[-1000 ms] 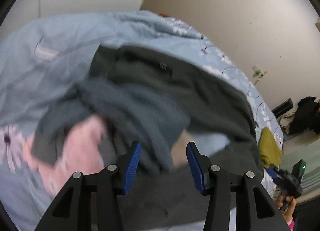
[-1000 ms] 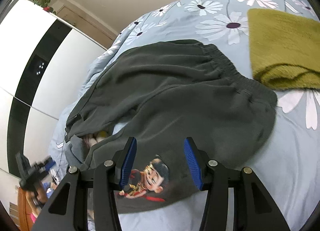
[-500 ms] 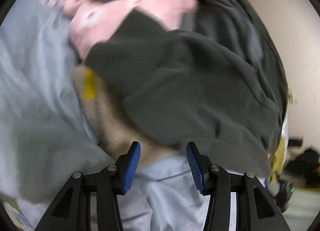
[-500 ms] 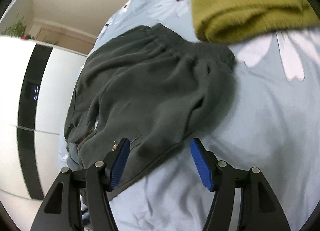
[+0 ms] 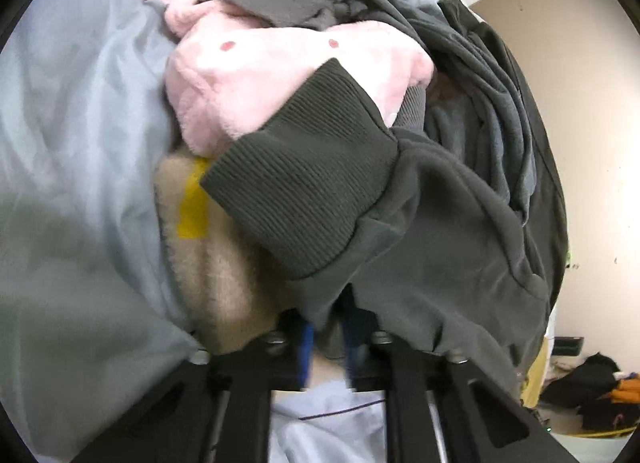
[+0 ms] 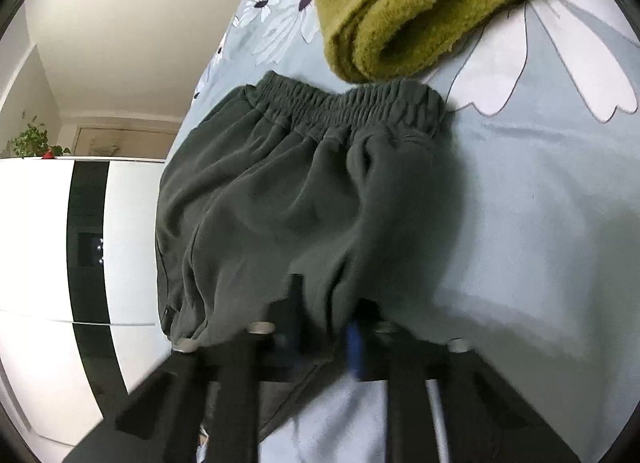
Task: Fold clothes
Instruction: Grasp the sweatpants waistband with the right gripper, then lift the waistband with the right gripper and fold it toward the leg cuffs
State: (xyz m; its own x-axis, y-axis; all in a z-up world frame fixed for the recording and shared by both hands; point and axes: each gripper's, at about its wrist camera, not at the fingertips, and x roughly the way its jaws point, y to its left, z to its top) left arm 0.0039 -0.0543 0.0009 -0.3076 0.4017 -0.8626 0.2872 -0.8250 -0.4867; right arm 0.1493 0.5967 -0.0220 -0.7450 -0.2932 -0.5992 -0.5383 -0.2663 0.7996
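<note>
- Left claw [image 5: 326, 337] has just closed, nipping the trousers [image 5: 440, 231] near the ribbed cuff [image 5: 304, 199].
- Right claw [image 6: 324, 327] has also just closed, on fabric below the waistband [image 6: 348, 109].
- Trousers lie on the bed [image 6: 540, 223], partly over a pink garment [image 5: 256, 75].
- Risk: thin pinch slips on lift, or the pink piece drags along.
</note>
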